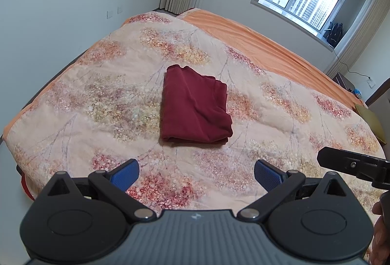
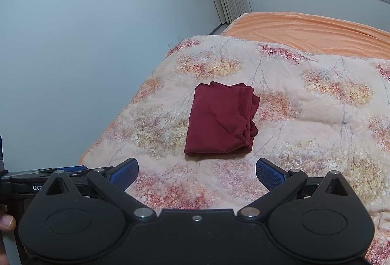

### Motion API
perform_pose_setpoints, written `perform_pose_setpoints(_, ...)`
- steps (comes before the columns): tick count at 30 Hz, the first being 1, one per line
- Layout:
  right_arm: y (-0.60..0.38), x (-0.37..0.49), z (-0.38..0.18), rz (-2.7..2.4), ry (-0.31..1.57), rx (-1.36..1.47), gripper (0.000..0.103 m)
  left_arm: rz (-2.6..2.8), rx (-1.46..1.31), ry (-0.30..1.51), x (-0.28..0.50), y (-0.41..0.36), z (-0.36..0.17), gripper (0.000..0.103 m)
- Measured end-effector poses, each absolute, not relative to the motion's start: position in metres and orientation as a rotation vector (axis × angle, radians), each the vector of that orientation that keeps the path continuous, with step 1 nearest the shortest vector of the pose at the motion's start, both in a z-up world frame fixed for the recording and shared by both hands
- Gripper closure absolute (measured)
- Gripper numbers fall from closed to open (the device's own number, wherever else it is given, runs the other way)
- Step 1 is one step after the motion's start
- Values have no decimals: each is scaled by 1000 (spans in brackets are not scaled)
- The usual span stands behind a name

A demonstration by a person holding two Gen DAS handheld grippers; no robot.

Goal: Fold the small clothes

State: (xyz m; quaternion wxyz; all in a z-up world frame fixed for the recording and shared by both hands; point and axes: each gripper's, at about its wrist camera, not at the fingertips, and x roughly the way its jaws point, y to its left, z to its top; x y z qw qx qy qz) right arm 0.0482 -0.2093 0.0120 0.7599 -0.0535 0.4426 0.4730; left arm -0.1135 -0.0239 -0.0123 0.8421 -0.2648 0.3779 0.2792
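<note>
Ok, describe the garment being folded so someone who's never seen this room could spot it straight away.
Start at the bed, covered by a floral quilt with an orange sheet showing beyond it. Near the quilt's middle, ahead of both open grippers, lies the dark red garment, folded into a compact rectangle. It is the only plain, deep-coloured item on the pale flowered fabric.

A: Any writing to read here?

B: Only one scrap. In the right wrist view, white letters "Gen" stand on the black body of the left gripper (image 2: pixel 73 168) at the left edge; the rest of the word is hidden behind the right gripper's own linkage.

A: And in the left wrist view?

B: A small pale mark sits on the grey housing at the bottom centre, too blurred to read. Nothing else is legible.
</note>
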Motion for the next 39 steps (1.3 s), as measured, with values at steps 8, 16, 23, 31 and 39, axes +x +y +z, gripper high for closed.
perform_pose_setpoints(8,-209,49,12,1032,963,-122,1,589,-566,801,-114,-27,-14,1)
perform_pose_setpoints(16,-208,48,12,1034,964,-123,1,588,-568,801,-114,-27,-13,1)
perform_pose_setpoints(23,-208,48,13,1035,961,-125,1,587,-569,800,-115,-27,-13,1)
perform_pose_setpoints(31,-210,47,13,1035,962,-126,1,584,-580,795,-115,-27,-12,1)
perform_pose_setpoints(39,-211,47,15,1035,955,-129,1,556,-641,733,-122,-23,-7,0)
